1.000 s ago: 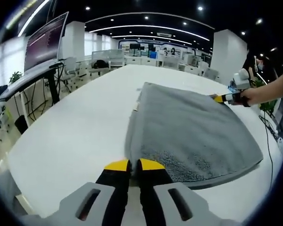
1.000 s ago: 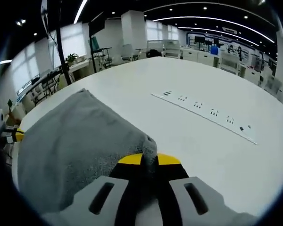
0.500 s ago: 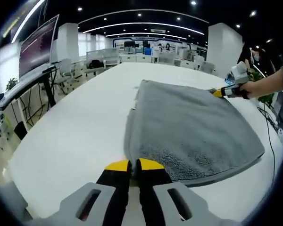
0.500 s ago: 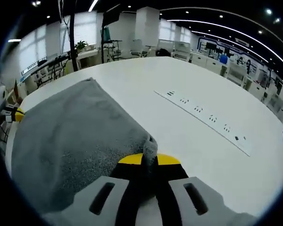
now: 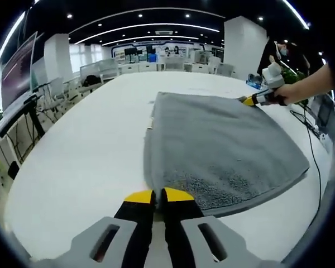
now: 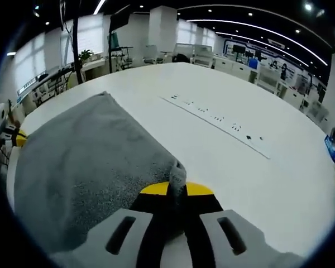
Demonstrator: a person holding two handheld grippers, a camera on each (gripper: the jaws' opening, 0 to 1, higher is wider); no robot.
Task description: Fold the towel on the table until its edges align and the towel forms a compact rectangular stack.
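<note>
We have the white table (image 5: 72,162) under us, broad and bare around the cloth, and the grey towel (image 5: 223,145) lies spread on it, already doubled by the look of the thick layered edge nearest the left gripper view. Our reading is that we are at the start of another fold: both near corners are taken up, one in each claw, and the next move calls for lifting the two corners together and carrying them over to the opposite edge so that the borders meet.

The left gripper (image 5: 152,195) has its yellow-tipped jaws drawn nearly together right at the towel's near corner; the cloth runs up to the tips, so we judge it is pinched, though the nip itself is hard to make out. The right gripper (image 6: 177,188) is closed on the other corner, with a small peak of grey cloth standing up between its jaws. In the left gripper view it shows at the far right corner of the towel, in the person's hand (image 5: 293,92).

For edges, the left side of the towel runs straight, with a small label (image 5: 150,120) poking out from it; the far edge is level and the right side bulges a little. For room, the table stretches open beyond the towel; in the right gripper view a thin strip with dark marks (image 6: 218,120) lies well apart from the cloth.
</note>
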